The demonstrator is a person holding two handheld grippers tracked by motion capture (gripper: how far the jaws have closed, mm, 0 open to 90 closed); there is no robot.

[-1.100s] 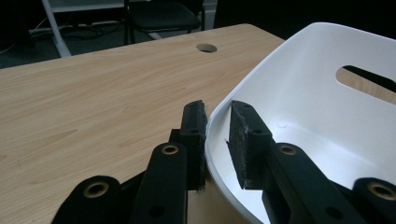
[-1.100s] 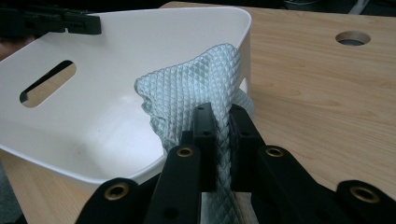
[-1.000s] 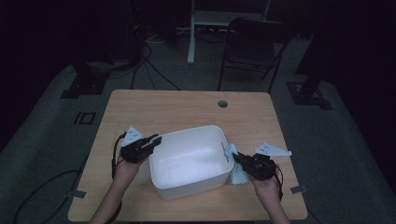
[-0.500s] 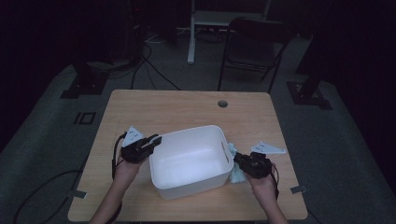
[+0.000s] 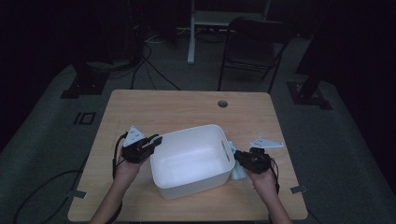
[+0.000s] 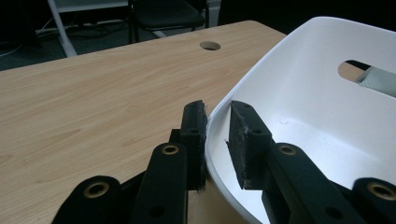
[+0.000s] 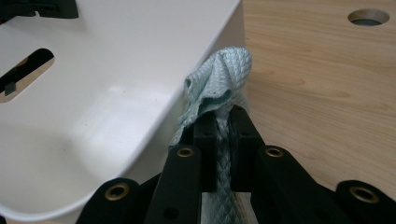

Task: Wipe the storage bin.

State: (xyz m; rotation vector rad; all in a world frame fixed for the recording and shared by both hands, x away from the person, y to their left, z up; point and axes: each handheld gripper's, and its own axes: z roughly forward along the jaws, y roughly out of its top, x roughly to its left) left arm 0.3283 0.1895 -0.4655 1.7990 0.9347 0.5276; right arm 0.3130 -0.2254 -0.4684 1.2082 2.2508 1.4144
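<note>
Your right gripper edged nearer the tub | clamped on pale-green, quilted cloth bunched ahead | left gripper pinching tub rim.

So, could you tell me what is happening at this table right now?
A person works at a light wooden table with a claw in each hand. The left claw grips the rim of a white plastic tub, one jaw outside the wall and one inside. The right claw is clamped on a pale green quilted cloth, holding it against the tub's outer wall on the opposite side, seemingly wiping it.
</note>
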